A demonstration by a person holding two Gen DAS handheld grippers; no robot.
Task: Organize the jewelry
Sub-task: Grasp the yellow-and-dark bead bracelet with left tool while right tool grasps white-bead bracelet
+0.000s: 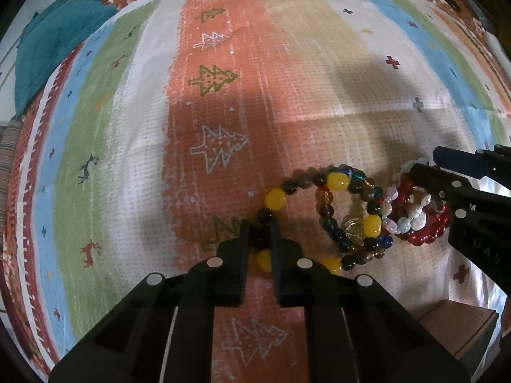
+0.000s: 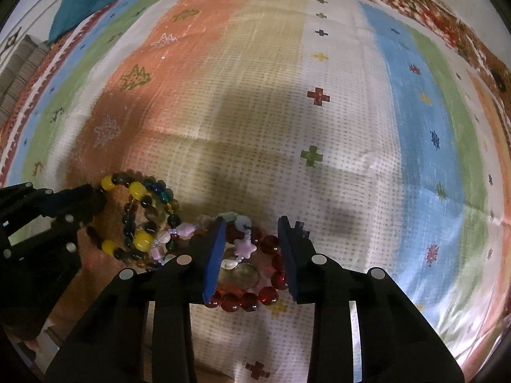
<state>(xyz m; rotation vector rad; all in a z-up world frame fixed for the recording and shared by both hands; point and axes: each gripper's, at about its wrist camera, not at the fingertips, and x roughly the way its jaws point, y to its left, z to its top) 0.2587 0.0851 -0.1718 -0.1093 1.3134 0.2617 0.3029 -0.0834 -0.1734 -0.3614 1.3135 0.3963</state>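
The left gripper [image 1: 259, 239] has its fingers [image 1: 237, 255] pinched nearly shut on dark beads of the yellow-and-dark bead bracelet [image 1: 335, 217], which lies on the striped cloth [image 1: 143, 159]. Touching that bracelet's right side lies the red bead bracelet [image 2: 249, 298], tangled with a pastel star bracelet [image 2: 244, 247]. The right gripper [image 2: 252, 249] straddles the red one, fingers [image 2: 214, 255] partly apart; whether they press the beads I cannot tell.

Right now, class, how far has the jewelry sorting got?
Nothing looks sorted: the bracelets lie tangled together on the cloth. In hand: the left gripper is shut on the yellow-beaded bracelet; the right gripper straddles the red bracelet. Left: pulling them apart.
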